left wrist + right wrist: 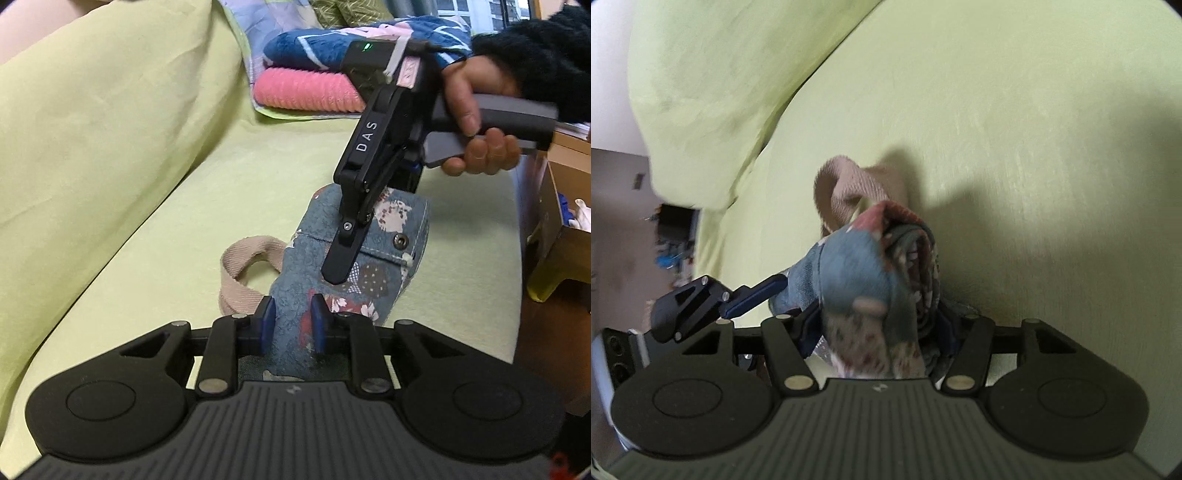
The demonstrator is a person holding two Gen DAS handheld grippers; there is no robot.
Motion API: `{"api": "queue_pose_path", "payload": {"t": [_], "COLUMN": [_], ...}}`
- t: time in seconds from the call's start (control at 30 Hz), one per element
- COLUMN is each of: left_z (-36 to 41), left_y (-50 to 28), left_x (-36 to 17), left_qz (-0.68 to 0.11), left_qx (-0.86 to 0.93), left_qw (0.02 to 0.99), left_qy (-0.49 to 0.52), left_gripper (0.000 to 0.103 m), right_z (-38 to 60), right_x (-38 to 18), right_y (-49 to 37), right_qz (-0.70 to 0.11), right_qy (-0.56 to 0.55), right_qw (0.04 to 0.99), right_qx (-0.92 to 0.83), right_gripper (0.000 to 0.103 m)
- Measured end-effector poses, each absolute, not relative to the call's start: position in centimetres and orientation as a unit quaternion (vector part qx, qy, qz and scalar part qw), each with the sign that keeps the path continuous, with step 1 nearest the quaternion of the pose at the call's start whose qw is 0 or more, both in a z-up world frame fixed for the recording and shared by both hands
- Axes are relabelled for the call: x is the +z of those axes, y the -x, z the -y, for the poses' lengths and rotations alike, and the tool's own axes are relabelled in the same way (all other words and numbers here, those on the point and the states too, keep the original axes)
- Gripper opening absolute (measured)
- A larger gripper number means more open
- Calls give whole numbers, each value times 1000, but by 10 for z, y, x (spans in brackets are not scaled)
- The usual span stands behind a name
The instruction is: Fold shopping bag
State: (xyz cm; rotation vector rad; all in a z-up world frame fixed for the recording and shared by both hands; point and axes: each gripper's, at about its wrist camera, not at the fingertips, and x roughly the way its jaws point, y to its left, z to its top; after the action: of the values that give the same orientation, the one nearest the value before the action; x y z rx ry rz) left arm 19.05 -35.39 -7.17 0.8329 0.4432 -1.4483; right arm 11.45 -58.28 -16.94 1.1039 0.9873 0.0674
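Your widest surface is the green sofa (258, 177), whose seat runs out ahead of both sets of jaws, with its back cushion (92, 122) rising to their left. Far beyond your left jaws, at the seat's end, sits a stack of blankets (314, 74), the blue one on the pink one. To the right of them, off the sofa edge, a cardboard box (565, 236) stands on a yellow stool (550, 288).

The bag (351, 273), a blue patchwork cloth bundle, lies on the seat directly between and ahead of your left jaws. Your left gripper (293, 325) has its blue pads pressed against the near end of the bundle, one on each side, so the jaws are clamped on the bag. Your right gripper (338, 275) comes down from above and ahead of that point, its fingers meeting the top of the bundle; in its own view the cloth bunches up thick between its jaws, which are closed on it. Your right hand (476, 125), in a dark fuzzy sleeve, squeezes the grey handle.

The tan strap (240, 273) loops out from the bundle to the left of your left jaws. A metal snap (400, 241) shows on the bag's hem just right of the right gripper's finger.
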Motion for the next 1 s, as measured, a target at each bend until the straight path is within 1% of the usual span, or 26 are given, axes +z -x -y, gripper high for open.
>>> {"api": "queue_pose_path", "payload": {"t": [0.1, 0.13, 0.17, 0.2, 0.23, 0.33, 0.37, 0.4, 0.47, 0.5, 0.53, 0.57, 0.63, 0.67, 0.73, 0.77, 1.0], "left_z": [352, 352, 352, 351, 351, 350, 350, 350, 351, 351, 351, 351, 350, 350, 350, 350, 349], "left_y": [-190, -190, -190, -189, -189, -189, -189, -189, -189, -189, -189, -189, -189, -189, -188, -189, -190], "left_x": [-73, -73, -73, -73, -74, -75, -75, -74, -74, -75, -75, -75, -75, -75, -75, -75, -76], "left_qz": [-192, -191, -189, -189, -189, -189, -189, -189, -189, -189, -188, -189, -190, -190, -189, -189, -188], "left_qx": [-636, -635, -635, -634, -633, -631, -631, -630, -630, -630, -630, -630, -630, -630, -629, -630, -632], "left_qw": [650, 650, 651, 653, 655, 659, 660, 660, 661, 661, 662, 662, 663, 663, 663, 663, 662], "left_qy": [-370, -370, -370, -368, -366, -363, -363, -362, -362, -361, -361, -360, -357, -357, -357, -358, -357], "left_gripper": [21, 21, 21, 21, 21, 21, 21, 21, 21, 21, 21, 21, 21, 21, 21, 21, 21], "right_z": [569, 564, 556, 549, 541, 516, 505, 493, 470, 460, 453, 448, 438, 435, 430, 430, 434], "right_x": [-147, -140, -130, -120, -110, -86, -80, -74, -68, -67, -66, -66, -66, -67, -68, -70, -76], "right_y": [-114, -114, -115, -112, -109, -96, -93, -90, -84, -79, -77, -75, -71, -68, -68, -65, -67], "right_qz": [-448, -447, -445, -440, -433, -396, -382, -366, -343, -332, -326, -322, -315, -312, -314, -316, -321], "right_qy": [-448, -423, -383, -334, -283, -171, -130, -86, -12, 14, 25, 32, 44, 50, 60, 63, 67], "right_qw": [773, 788, 808, 831, 852, 894, 905, 915, 926, 929, 932, 934, 938, 940, 940, 939, 938], "right_qx": [-9, -23, -43, -64, -83, -120, -134, -149, -161, -161, -155, -148, -135, -129, -121, -118, -113], "right_gripper": [60, 64, 75, 80, 80, 67, 54, 46, 41, 39, 37, 32, 31, 26, 22, 18, 18]}}
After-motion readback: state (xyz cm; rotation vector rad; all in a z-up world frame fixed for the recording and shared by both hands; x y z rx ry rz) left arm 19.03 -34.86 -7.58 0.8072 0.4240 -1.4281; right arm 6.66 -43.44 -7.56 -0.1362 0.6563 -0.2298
